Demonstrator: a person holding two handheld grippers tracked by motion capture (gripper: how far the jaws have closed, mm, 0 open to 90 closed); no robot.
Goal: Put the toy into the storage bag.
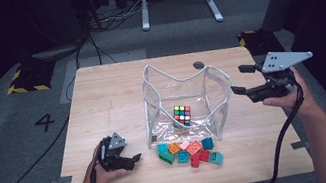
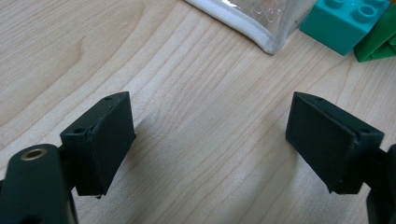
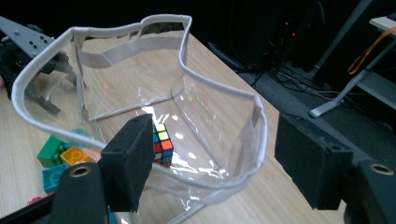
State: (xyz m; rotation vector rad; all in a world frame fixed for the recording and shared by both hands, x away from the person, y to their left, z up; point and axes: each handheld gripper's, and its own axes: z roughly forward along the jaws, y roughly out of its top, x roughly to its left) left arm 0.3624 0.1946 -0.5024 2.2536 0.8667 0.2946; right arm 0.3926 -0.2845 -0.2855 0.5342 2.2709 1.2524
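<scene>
1. A light wooden desk is seen from above, with a clear plastic bag standing open at its middle. The bag is edged with a white rim, and a colour cube lies on its floor.
2. A loose heap of toy bricks in teal, green, orange, pink, red and blue is spread on the desk just near the bag's near wall.
3. The right gripper is held in a hand at the right of the desk, just beside the bag's right wall, with its jaws spread and nothing between them.
4. In the right gripper view the bag's white rim sags between the two jaws, close to them but not pinched, and the cube is seen through the plastic beyond the left jaw.
5. The left gripper is rested low at the near left of the desk, its jaws also spread wide over bare wood, with the bag's corner and a teal brick a little beyond them.
6. The bag is judged to be light, thin and floppy, so its walls would buckle and slip if squeezed flat.
7. The stitched white rim is judged the firmest place to be pinched, best at the right wall nearest the right jaws.
8. The bricks are judged hard and light, easily nudged out of place.
</scene>
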